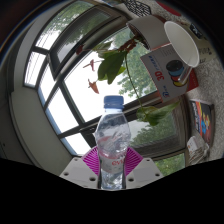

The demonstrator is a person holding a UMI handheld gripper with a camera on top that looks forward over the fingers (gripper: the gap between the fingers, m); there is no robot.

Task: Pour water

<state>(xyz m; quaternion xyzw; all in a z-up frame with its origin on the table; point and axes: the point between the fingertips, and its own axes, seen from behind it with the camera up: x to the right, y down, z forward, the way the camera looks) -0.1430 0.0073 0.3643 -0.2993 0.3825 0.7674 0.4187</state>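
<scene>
A clear plastic water bottle with a blue cap stands upright between my fingers, held tilted against a window view. My gripper is shut on the bottle: both purple pads press on its lower body. A white paper cup shows beyond the bottle and to the right, its open mouth facing me, beside a colourful box. The bottle's base is hidden below the fingers.
A large window with dark frames fills the background, with green leaves in front of it. A colourful printed sheet lies to the right. A pale ledge runs behind the bottle.
</scene>
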